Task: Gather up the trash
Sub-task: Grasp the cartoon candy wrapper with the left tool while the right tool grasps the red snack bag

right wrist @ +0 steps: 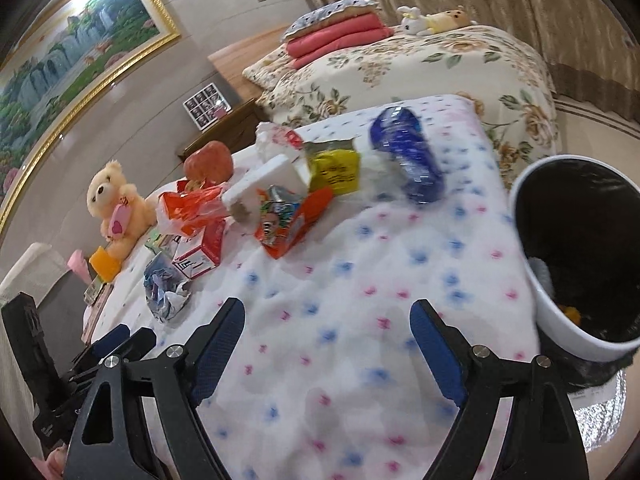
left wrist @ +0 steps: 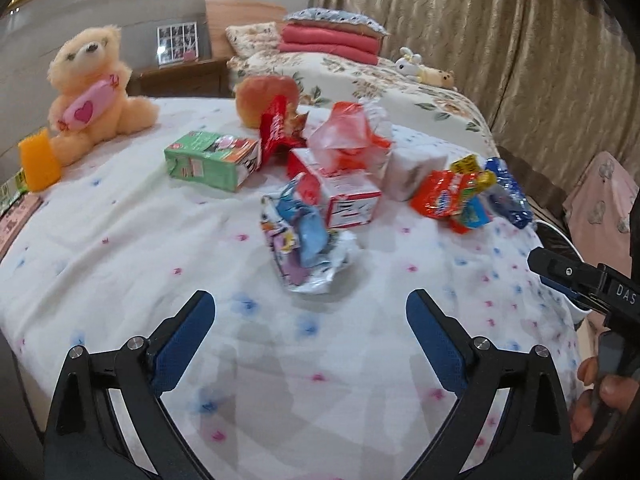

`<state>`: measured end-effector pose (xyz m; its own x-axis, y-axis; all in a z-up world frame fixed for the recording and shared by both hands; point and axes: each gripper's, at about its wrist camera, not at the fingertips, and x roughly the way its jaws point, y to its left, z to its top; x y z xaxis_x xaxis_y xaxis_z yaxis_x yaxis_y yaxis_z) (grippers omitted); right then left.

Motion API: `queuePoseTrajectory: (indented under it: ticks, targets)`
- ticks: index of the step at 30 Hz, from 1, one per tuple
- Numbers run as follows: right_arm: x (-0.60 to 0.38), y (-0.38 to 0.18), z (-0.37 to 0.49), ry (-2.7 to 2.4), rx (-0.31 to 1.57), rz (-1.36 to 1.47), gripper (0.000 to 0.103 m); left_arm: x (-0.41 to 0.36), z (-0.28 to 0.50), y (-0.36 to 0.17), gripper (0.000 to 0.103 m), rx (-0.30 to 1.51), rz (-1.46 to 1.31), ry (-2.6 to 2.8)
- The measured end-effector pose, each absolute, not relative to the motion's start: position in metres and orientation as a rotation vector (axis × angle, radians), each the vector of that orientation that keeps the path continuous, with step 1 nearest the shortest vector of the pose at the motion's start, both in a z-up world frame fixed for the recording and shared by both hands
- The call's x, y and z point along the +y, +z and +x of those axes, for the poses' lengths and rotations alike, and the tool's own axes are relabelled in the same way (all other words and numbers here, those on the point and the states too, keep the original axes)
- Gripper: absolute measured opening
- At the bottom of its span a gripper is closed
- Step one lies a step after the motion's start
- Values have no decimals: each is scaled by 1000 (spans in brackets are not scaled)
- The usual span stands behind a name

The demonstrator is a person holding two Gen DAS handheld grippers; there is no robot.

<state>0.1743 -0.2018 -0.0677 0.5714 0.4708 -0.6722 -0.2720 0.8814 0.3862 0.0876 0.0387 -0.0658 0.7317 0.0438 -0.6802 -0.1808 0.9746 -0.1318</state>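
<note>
A: From the left wrist, the left gripper (left wrist: pixel 310 316) stands wide apart with nothing between its pads, over the dotted bedspread (left wrist: pixel 120 272). The crumpled blue-and-white wrapper (left wrist: pixel 306 236) lies just beyond, at twelve o'clock.

B: Light and crinkly, I'd judge; pinch a raised fold, since flat foil would slip.

A: Behind it I count two cartons: a green carton (left wrist: pixel 210 159) at eleven o'clock, a red-and-white carton (left wrist: pixel 344 194) at twelve. One teddy bear (left wrist: pixel 90 88) at ten.

B: And the right wrist?

A: The right gripper (right wrist: pixel 328 322) is also apart and empty. One bin (right wrist: pixel 560 320) at three o'clock, one blue wrapper (right wrist: pixel 408 156) at one, one orange snack bag (right wrist: pixel 290 222) at twelve.
</note>
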Motion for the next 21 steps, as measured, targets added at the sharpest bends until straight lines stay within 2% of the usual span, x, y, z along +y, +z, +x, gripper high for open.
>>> queuePoseTrajectory:
  ticks: [19, 20, 21]
  targets:
    - [-149, -79, 238, 467, 916, 241, 85, 72, 127, -73, 98, 806, -231, 114]
    - [-146, -79, 239, 466, 907, 232, 79, 73, 127, -73, 98, 806, -239, 104]
    - [-144, -78, 239, 469, 899, 224, 63, 72, 128, -74, 98, 805, -242, 95]
